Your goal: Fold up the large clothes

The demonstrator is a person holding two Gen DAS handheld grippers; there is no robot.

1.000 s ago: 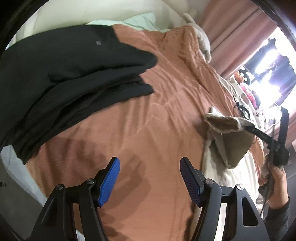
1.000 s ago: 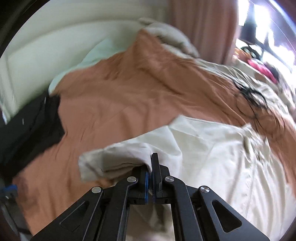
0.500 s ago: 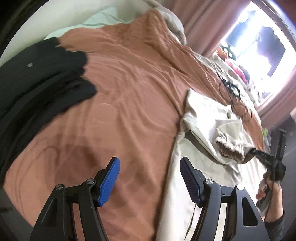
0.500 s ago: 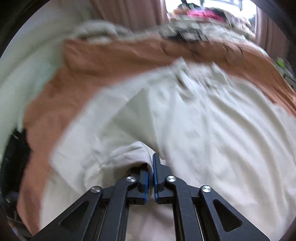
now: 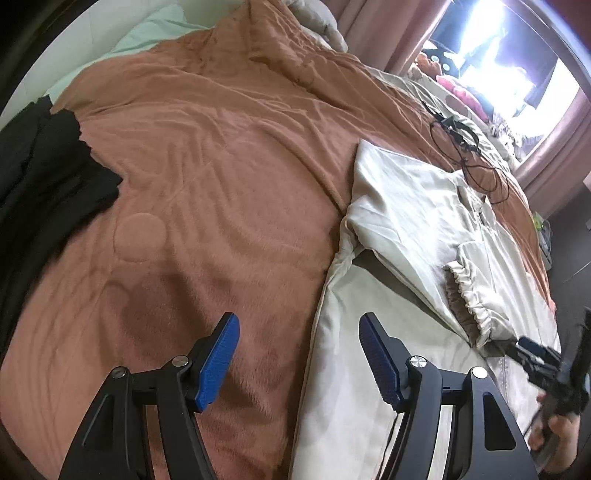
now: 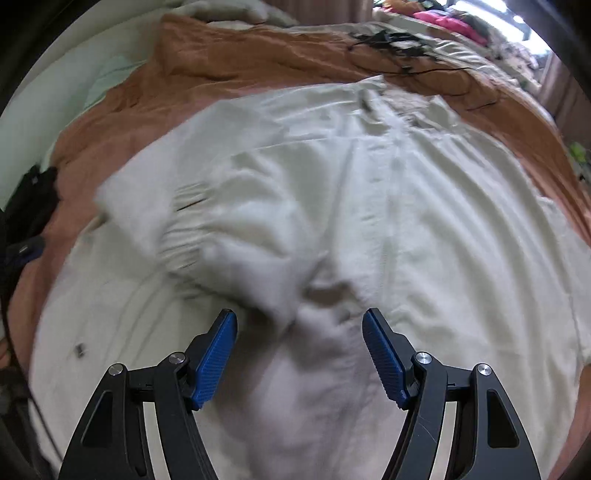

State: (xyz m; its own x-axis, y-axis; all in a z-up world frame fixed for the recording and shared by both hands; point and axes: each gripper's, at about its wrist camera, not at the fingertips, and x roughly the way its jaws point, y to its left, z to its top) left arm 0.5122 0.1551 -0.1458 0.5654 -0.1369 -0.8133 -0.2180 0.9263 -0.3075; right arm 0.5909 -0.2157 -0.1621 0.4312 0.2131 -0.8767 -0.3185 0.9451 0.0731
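With my right gripper fingers opening off the cream jacket's folded-in sleeve on the bed, I judge my spread, empty left gripper should take the near hem next

We note a bed under a rust-brown blanket, pink curtains and a glaring bright window beyond.

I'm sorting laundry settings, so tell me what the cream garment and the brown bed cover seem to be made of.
Cream garment: probably a thin woven fabric, cotton-like, matte; it shows fine creases and a gathered elastic cuff. Brown bed cover: looks like plush fleece or velour, with a short brushed nap and soft sheen. Neither fibre can be confirmed.
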